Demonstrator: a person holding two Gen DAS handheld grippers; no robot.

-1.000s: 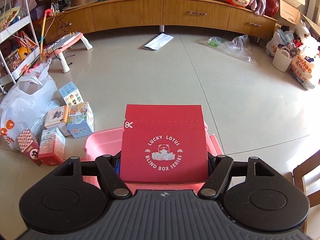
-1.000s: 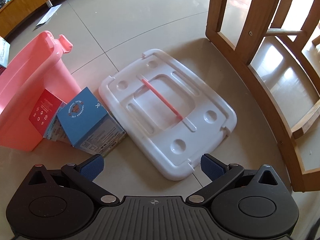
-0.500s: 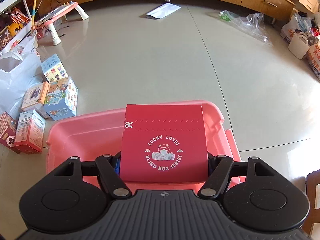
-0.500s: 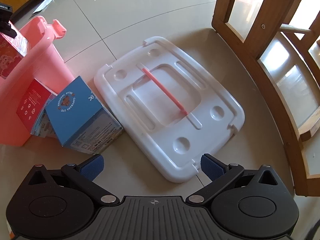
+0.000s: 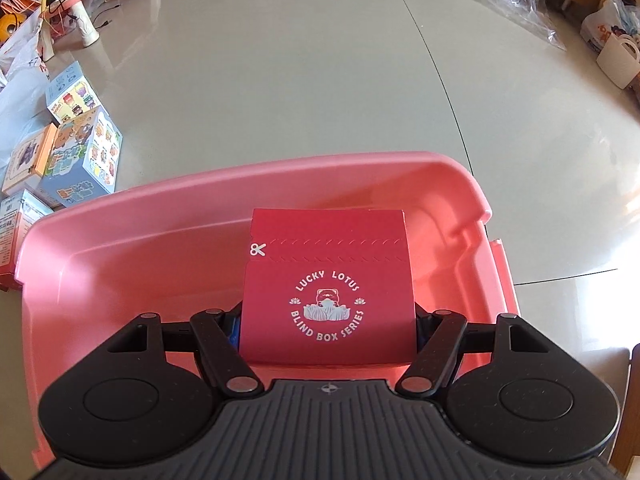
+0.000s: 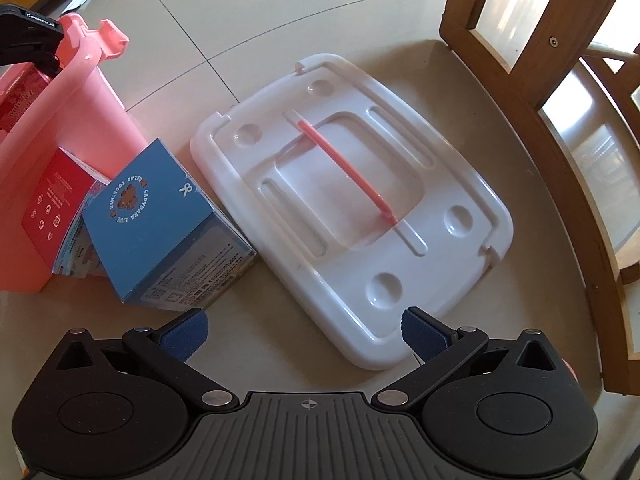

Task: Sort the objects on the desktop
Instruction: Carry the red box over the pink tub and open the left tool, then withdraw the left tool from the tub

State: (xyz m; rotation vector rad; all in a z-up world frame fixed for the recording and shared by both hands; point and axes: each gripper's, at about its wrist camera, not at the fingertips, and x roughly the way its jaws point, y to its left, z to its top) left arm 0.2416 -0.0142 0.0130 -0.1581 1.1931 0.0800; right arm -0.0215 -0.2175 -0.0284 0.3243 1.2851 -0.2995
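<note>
My left gripper (image 5: 328, 330) is shut on a red blind box (image 5: 328, 284) marked "Lucky Lotus", and holds it inside the open pink plastic bin (image 5: 132, 216), below the rim. Seen from the right wrist, that gripper (image 6: 36, 46) and its red box (image 6: 16, 98) show at the bin's rim (image 6: 76, 72). My right gripper (image 6: 304, 334) hangs open and empty above the floor. A blue blind box (image 6: 160, 224) and a second red box (image 6: 52, 200) lean against the bin's outer wall, to the left of my right gripper.
The bin's white lid (image 6: 352, 200) lies flat on the floor with a pink strip (image 6: 344, 168) across it. Wooden chair legs (image 6: 560, 148) stand to the right. Several more blind boxes (image 5: 80, 152) sit left of the bin, and bags (image 5: 616, 48) at the far right.
My left gripper sank with the red box from above the bin down into it, tipping further downward. The right gripper dropped slightly toward the floor, still open.
</note>
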